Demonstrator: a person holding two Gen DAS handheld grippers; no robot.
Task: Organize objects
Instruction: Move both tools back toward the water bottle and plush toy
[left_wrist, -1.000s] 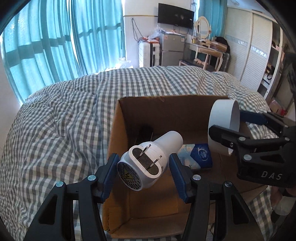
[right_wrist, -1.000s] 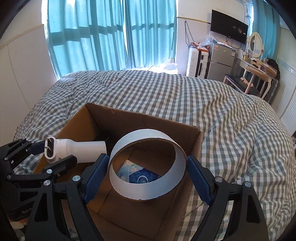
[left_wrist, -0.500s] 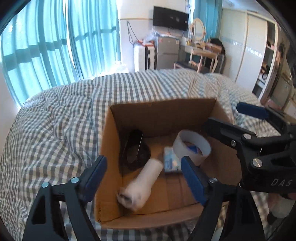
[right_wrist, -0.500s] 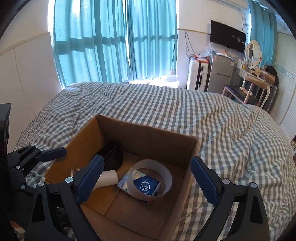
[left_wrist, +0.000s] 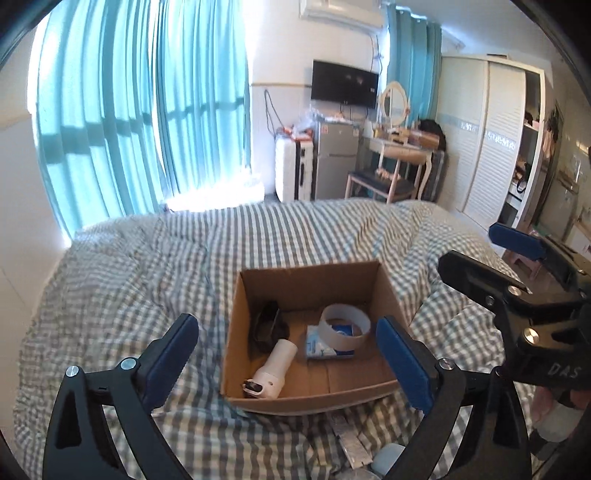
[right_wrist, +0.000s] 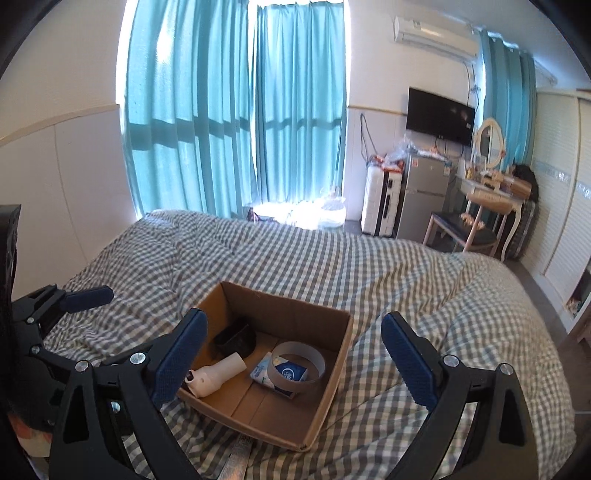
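An open cardboard box (left_wrist: 310, 400) (right_wrist: 258, 424) sits on the bed. Inside it lie a white plug-in device (left_wrist: 277, 363) (right_wrist: 218, 374), a white ring (left_wrist: 343, 338) (right_wrist: 295, 388) around a blue tissue pack (left_wrist: 317, 349) (right_wrist: 291, 371), and a black object (left_wrist: 267, 326) (right_wrist: 236, 338). My left gripper (left_wrist: 286, 322) hangs above the box's near side, its jaws opening with nothing between them. My right gripper (right_wrist: 294, 318) (left_wrist: 471, 245) is also raised over the box, open and empty.
A grey-and-white checked quilt (left_wrist: 129, 288) (right_wrist: 424, 295) covers the bed around the box. A flat packet (left_wrist: 351, 443) lies on it just in front of the box. Teal curtains (right_wrist: 236, 110), a small fridge (left_wrist: 334, 162), a dressing table and a wardrobe (left_wrist: 487, 140) stand beyond the bed.
The left gripper let go of the white plug-in device and the right one let go of the ring; both now lie in the box. Both grippers widened, rose and drew back.
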